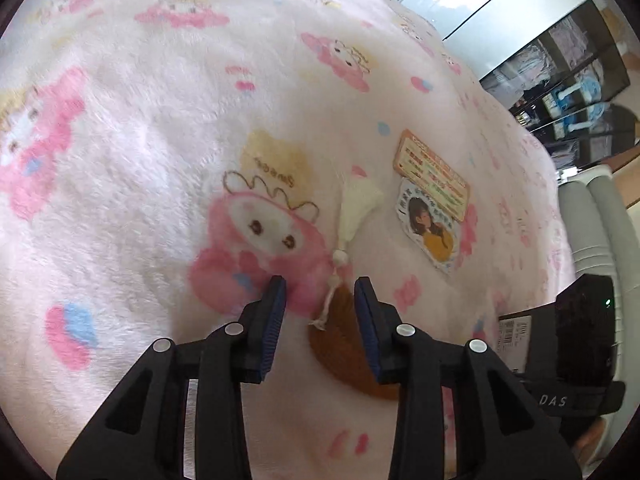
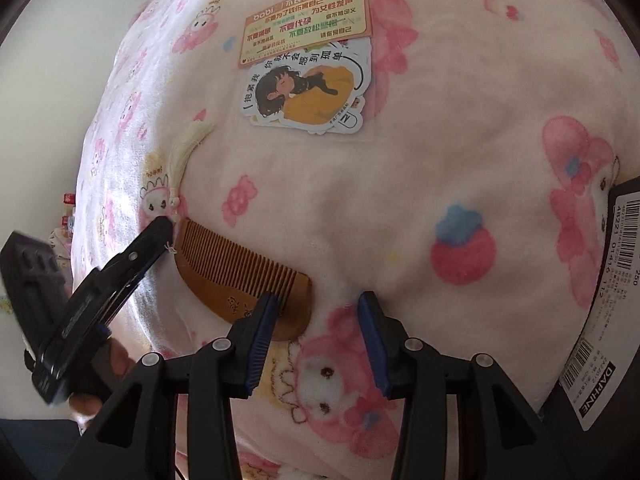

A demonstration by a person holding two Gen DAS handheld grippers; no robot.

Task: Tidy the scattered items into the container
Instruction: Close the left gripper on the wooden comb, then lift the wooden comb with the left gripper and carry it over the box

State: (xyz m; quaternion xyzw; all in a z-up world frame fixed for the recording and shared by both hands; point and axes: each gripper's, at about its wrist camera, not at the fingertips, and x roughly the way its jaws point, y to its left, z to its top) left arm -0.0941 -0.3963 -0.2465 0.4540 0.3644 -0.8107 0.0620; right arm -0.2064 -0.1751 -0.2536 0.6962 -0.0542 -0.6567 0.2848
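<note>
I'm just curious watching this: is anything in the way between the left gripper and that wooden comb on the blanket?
Nothing visible. The left gripper sits right over the wooden comb at its tassel cord, jaws apart.

A bed covered by a fluffy pale pink blanket (image 2: 420,168) printed with pink cartoon figures, bows and blue-topped berries carries everything. A brown wooden comb (image 2: 240,280) lies flat on it, with a cream tassel (image 2: 188,152) on a cord stretched out from one end. Farther off, an orange-edged card (image 2: 306,20) with green and orange print lies flat, and a cut-out sticker (image 2: 308,92) of a dark-haired figure in yellow overlaps its near edge. A black box (image 2: 608,300) with barcode labels sits at the blanket's edge.
</note>
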